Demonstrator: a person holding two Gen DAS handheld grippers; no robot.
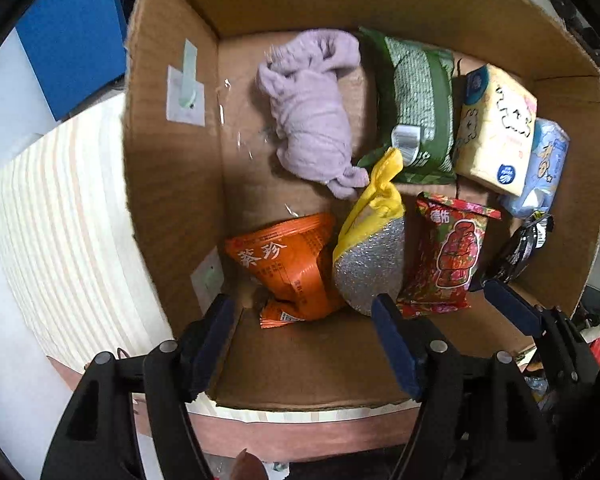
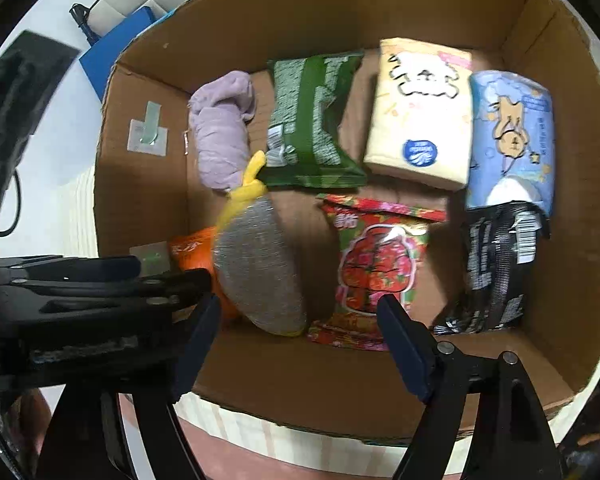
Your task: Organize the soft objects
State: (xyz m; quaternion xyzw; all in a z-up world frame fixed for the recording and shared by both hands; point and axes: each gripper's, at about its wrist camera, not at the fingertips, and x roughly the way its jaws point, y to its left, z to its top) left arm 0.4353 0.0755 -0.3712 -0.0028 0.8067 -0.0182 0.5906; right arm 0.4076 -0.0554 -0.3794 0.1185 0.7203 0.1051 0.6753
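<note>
Cardboard box (image 1: pixel 172 184) sits on pale wood desk (image 1: pixel 60 220); all soft items lie on the box floor.

Left to right in the left wrist view: lilac cloth (image 1: pixel 312 120) at far left of floor; orange snack packet (image 1: pixel 292 268) near the front wall; yellow-and-silver scrub pad (image 1: pixel 370 256) tilted, leaning on the orange packet; green packet (image 1: pixel 416 108) behind it; red floral packet (image 1: pixel 448 256); cream tissue pack (image 1: pixel 496 128) touching blue tissue pack (image 1: pixel 540 168); black packet (image 1: pixel 520 248) at the right wall.

Left tongs (image 1: pixel 306 336): fingers apart, empty, above the box's front edge, over the orange packet and scrub pad.

Right tongs (image 2: pixel 300 332): fingers apart, empty, over the scrub pad and red floral packet.
</note>
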